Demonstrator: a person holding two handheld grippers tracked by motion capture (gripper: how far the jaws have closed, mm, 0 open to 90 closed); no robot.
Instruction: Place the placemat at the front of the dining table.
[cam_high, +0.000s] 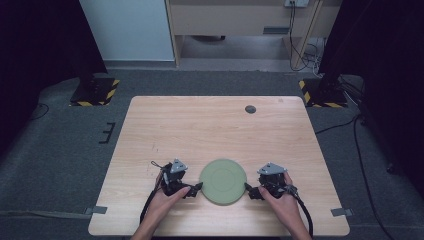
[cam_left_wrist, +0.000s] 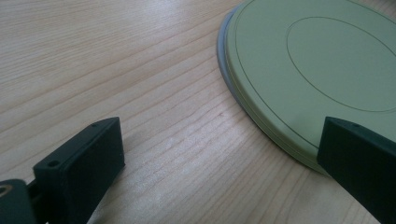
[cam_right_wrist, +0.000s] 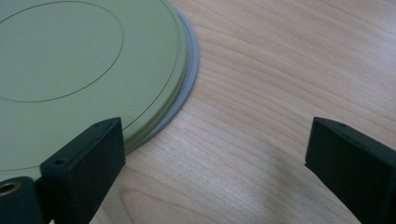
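Pale green plates (cam_high: 223, 181), stacked near the table's (cam_high: 215, 125) front edge, sit ungrasped between our left gripper (cam_high: 196, 188) and right gripper (cam_high: 249, 189), both sets of jaws spread wide, so lifting remains ahead.

Pale green plate (cam_high: 223, 181), ring lines, grey underside rim; light woodgrain table (cam_high: 210, 125); black jaws.
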